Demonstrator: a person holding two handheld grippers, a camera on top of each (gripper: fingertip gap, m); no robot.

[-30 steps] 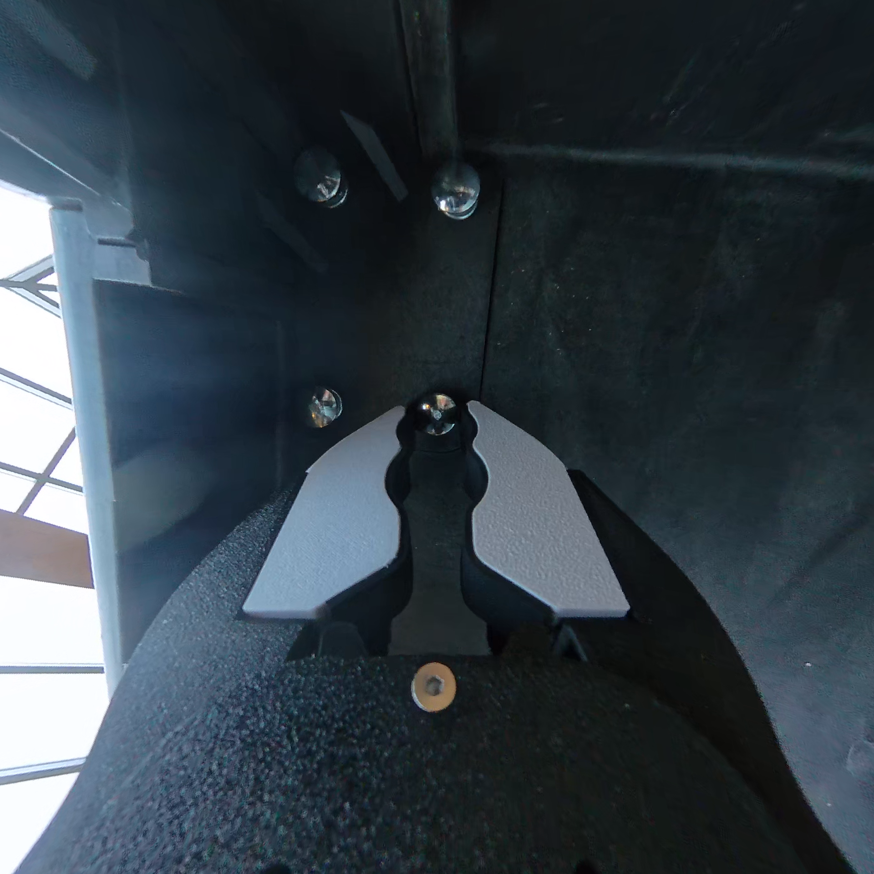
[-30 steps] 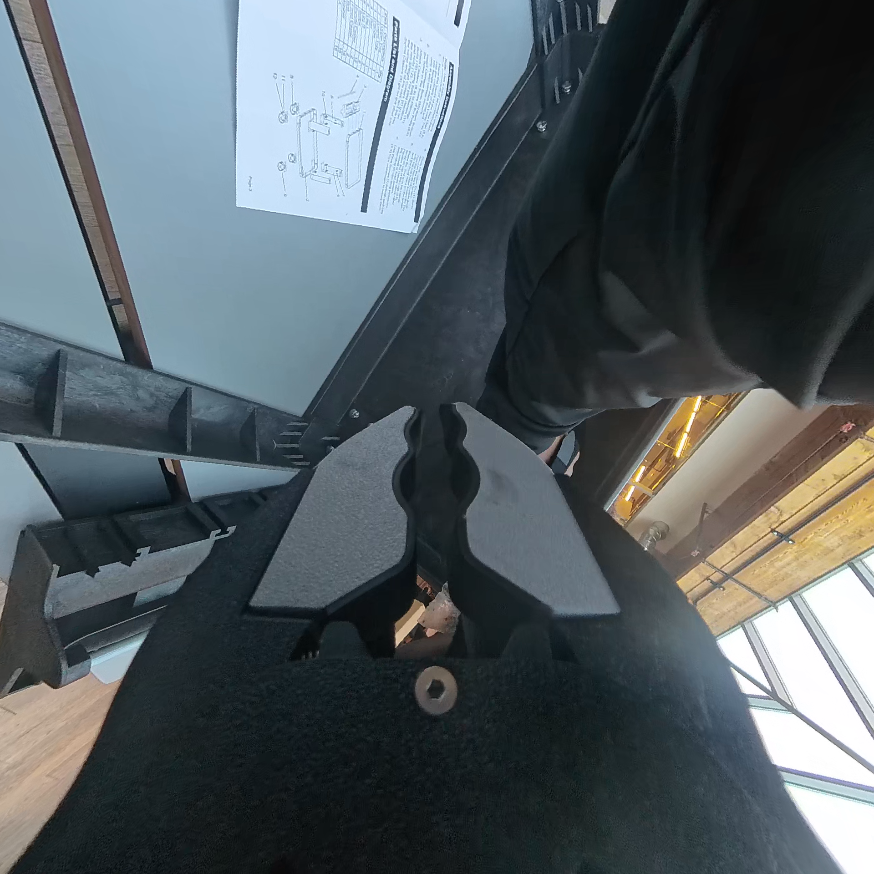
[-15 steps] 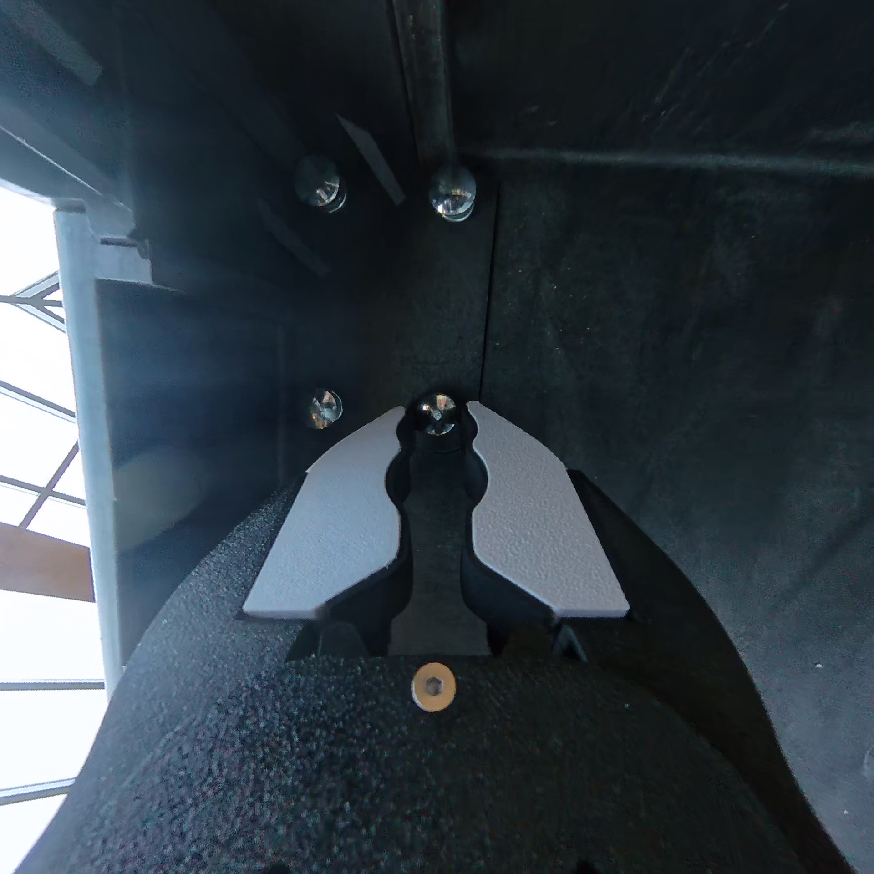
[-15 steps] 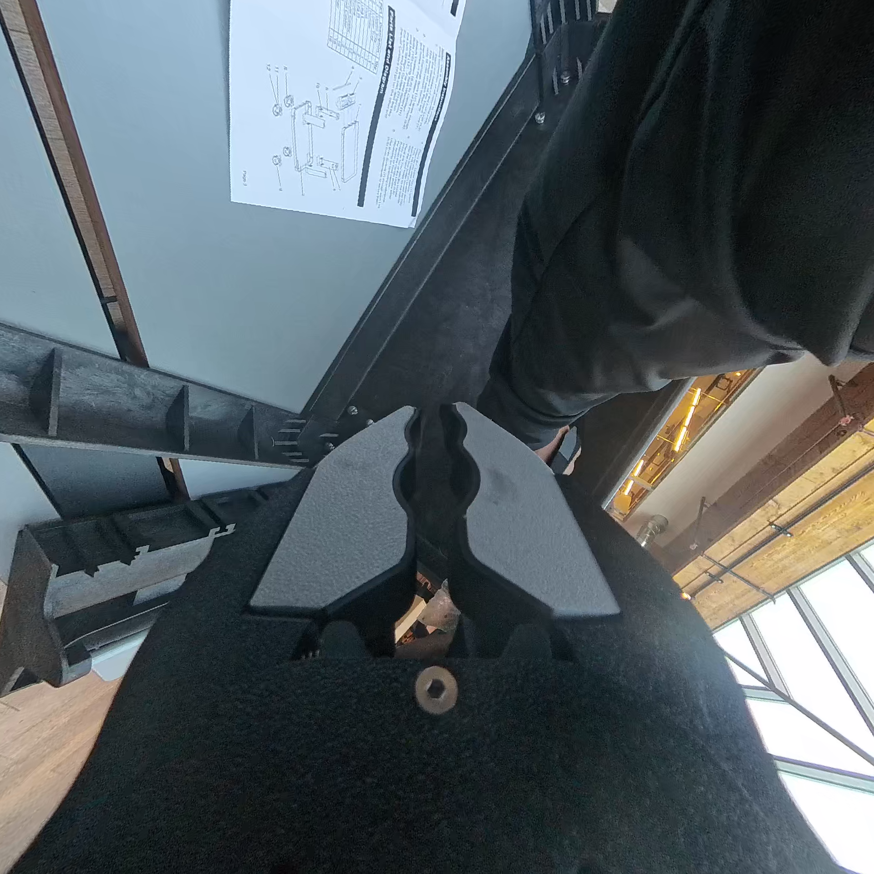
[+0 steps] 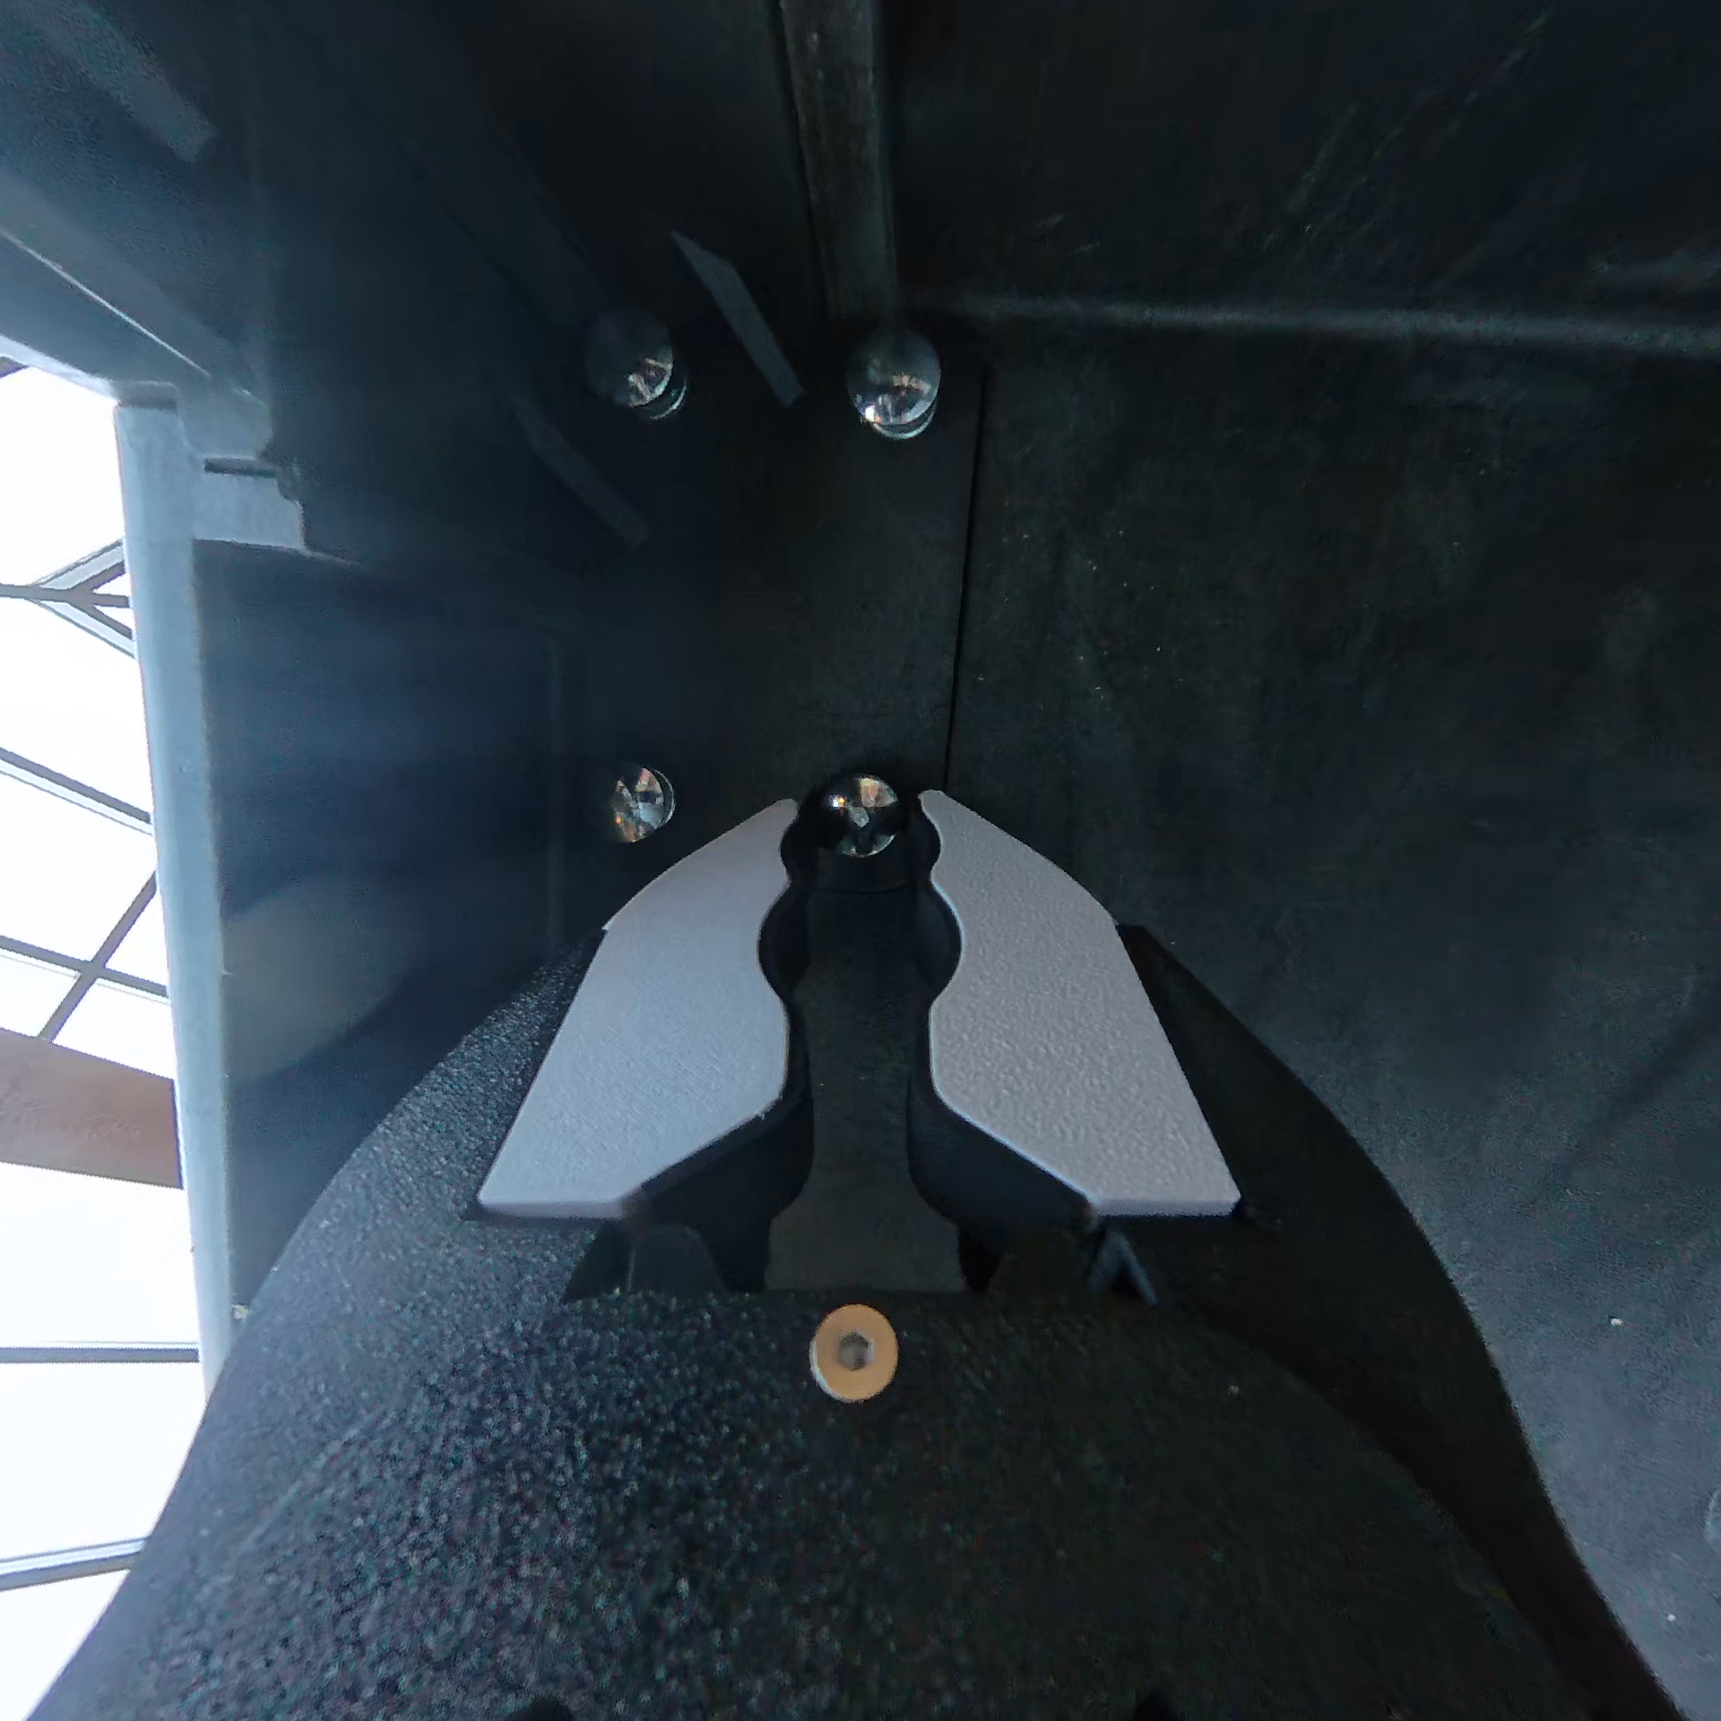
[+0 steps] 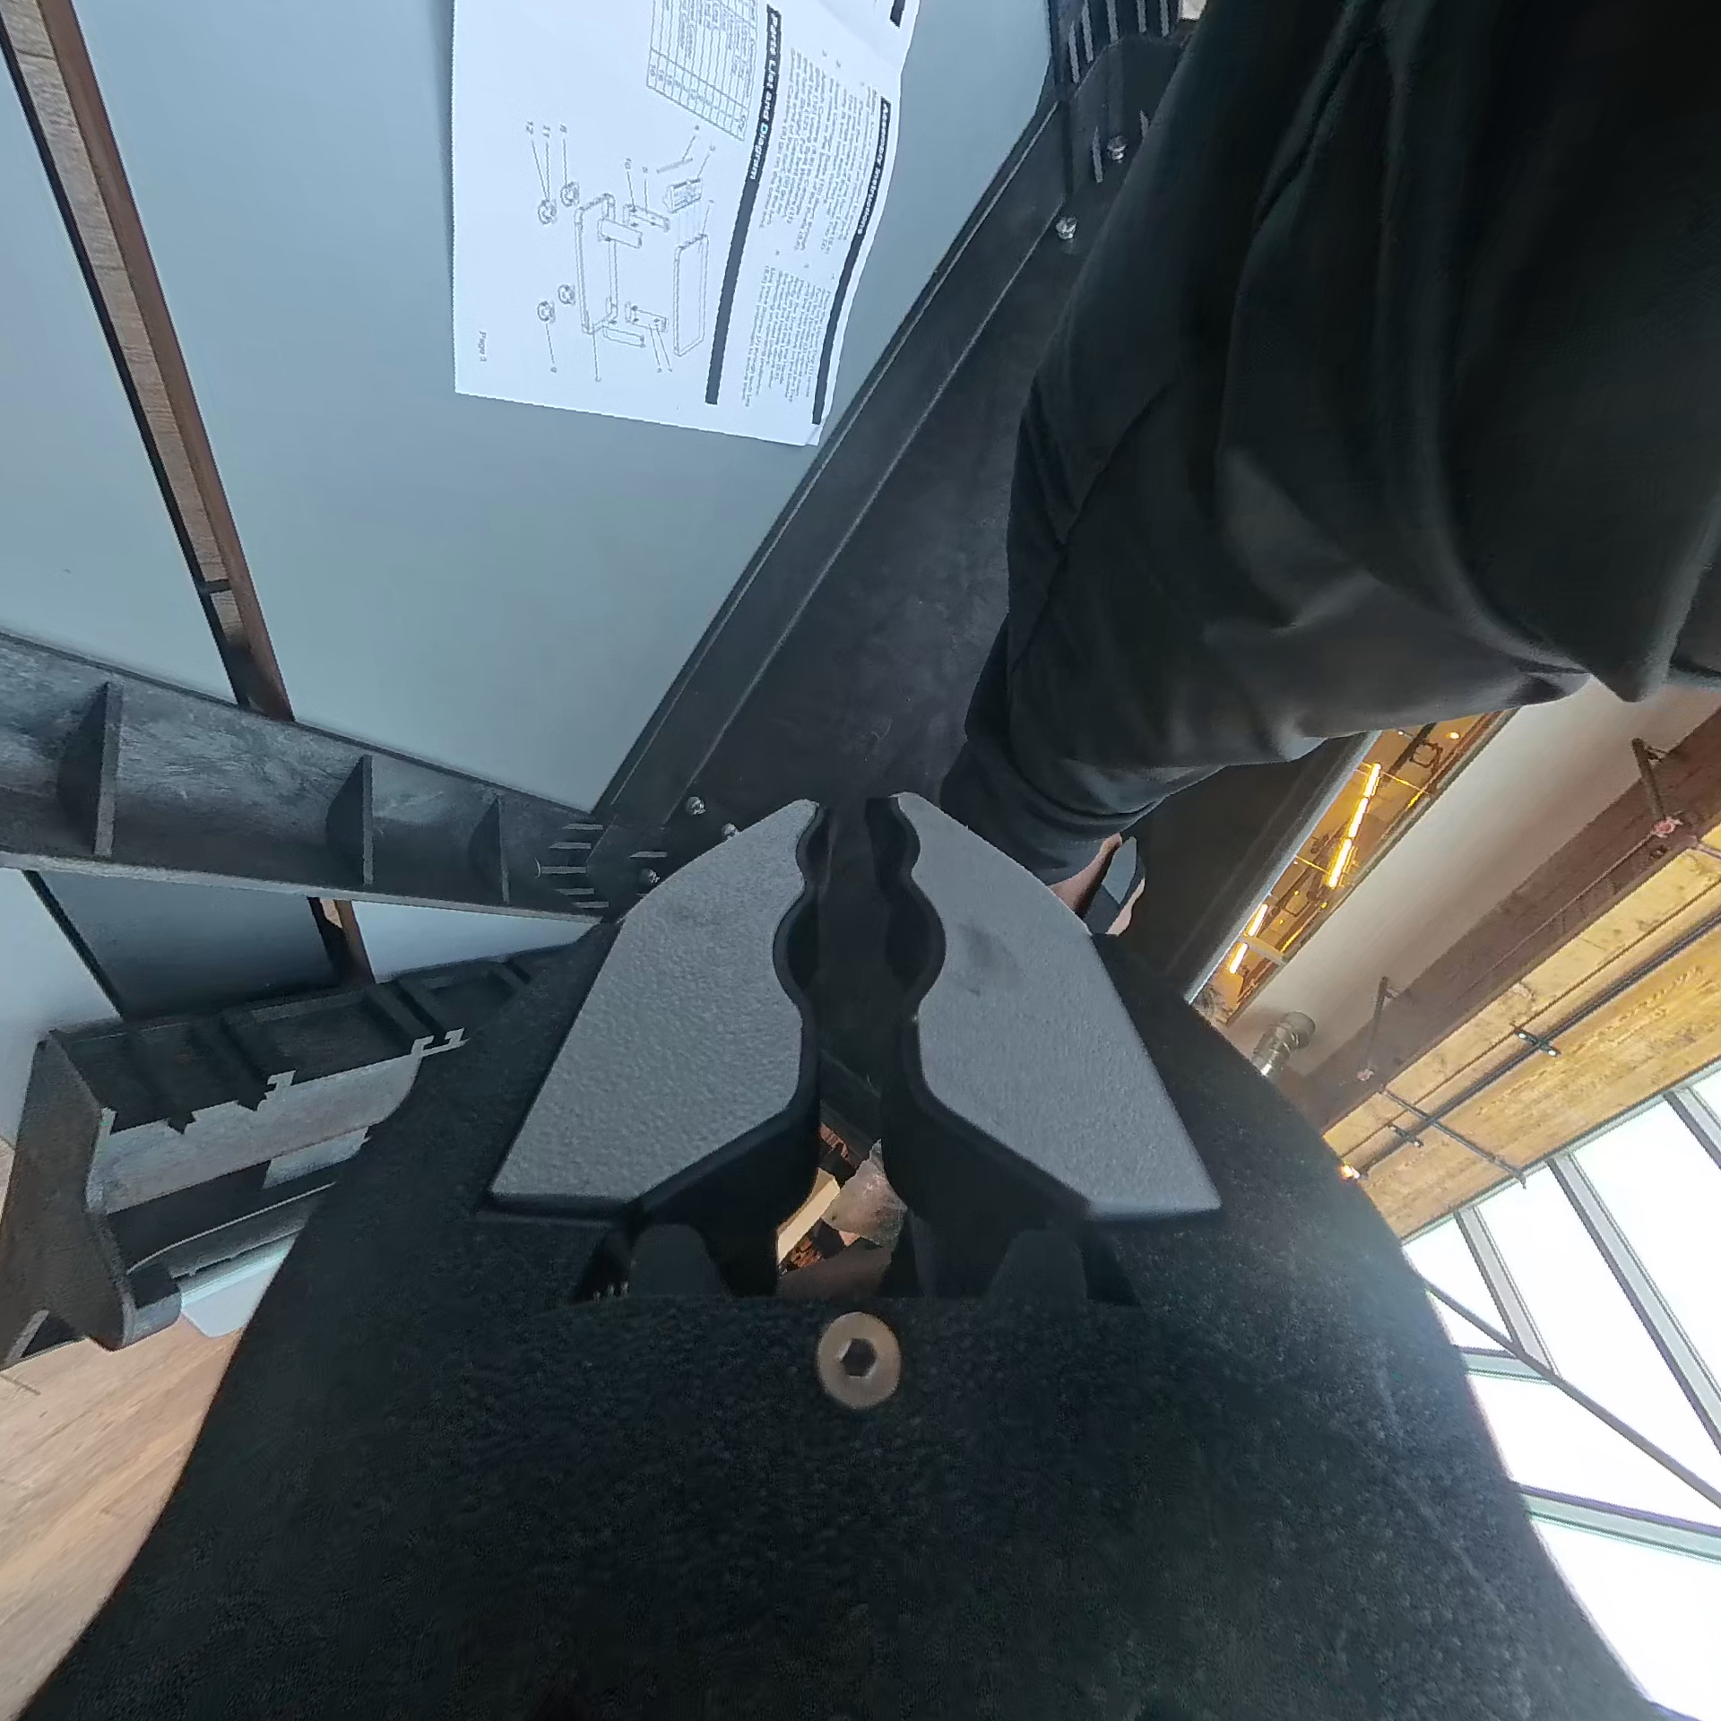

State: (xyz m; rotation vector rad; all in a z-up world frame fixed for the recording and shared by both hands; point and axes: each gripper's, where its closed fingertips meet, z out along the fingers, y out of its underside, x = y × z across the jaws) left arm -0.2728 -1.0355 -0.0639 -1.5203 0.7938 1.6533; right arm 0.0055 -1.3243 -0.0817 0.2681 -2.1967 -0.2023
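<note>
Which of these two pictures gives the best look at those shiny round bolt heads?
The left wrist view. Four shiny bolt heads sit large on the dark panel, one right between the left claw tips. The right wrist view shows only tiny bolts far off on a black frame.

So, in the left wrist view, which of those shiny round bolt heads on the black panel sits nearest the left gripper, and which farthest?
1. Shiny round bolt head, between the tips of the left gripper.
2. Lower-left bolt head, just left of the tips.
3. Upper-right bolt head and upper-left bolt head, both higher on the panel: too close to call.
</note>
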